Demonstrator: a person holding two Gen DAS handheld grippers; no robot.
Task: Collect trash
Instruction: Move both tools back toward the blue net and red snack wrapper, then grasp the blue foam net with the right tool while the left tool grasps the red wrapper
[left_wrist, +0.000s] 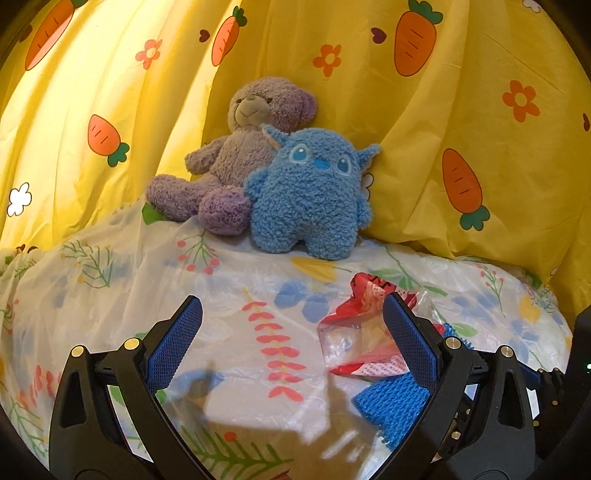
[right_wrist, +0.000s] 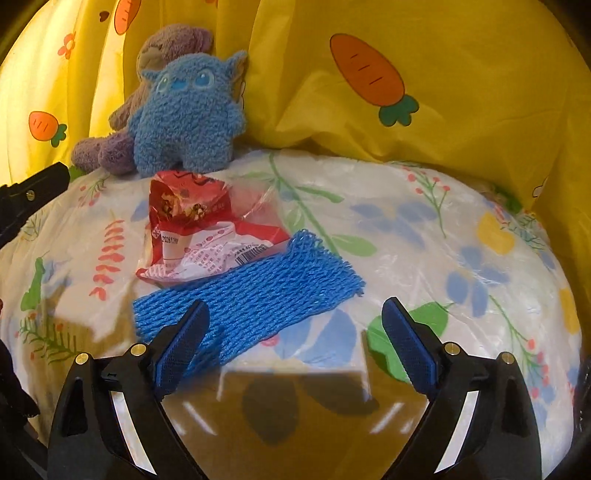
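- Since both bits of trash lie on the plastic-covered floral tablecloth (right_wrist: 424, 206), nothing is picked up yet: red snack wrapper (right_wrist: 199, 229) sits in front of the blue plush (right_wrist: 188, 114), blue foam net (right_wrist: 251, 295) touching its near edge, partly under it.
- Left gripper (left_wrist: 291, 332) jaws wide apart, empty; wrapper (left_wrist: 358, 332) just inside its right finger, net (left_wrist: 391, 406) below that.
- Right gripper (right_wrist: 295, 339) also spread wide, empty; its left finger overlaps the net's near corner in view, contact can't tell.
- Wrapper: prob very light, thin crinkly film, slick, collapses under pinch. Best hold = the raised crumpled top, not the flat clear part.
- Net: light, soft, springy, textured so shouldn't slip. Grab a free edge/corner, e.g. right end.
- Risk: plastic cover is slippery, both may skid if nudged; pinching low could snag the cover.
- Purple bear (left_wrist: 236, 155) and carrot curtain (left_wrist: 461, 92) behind, not trash.
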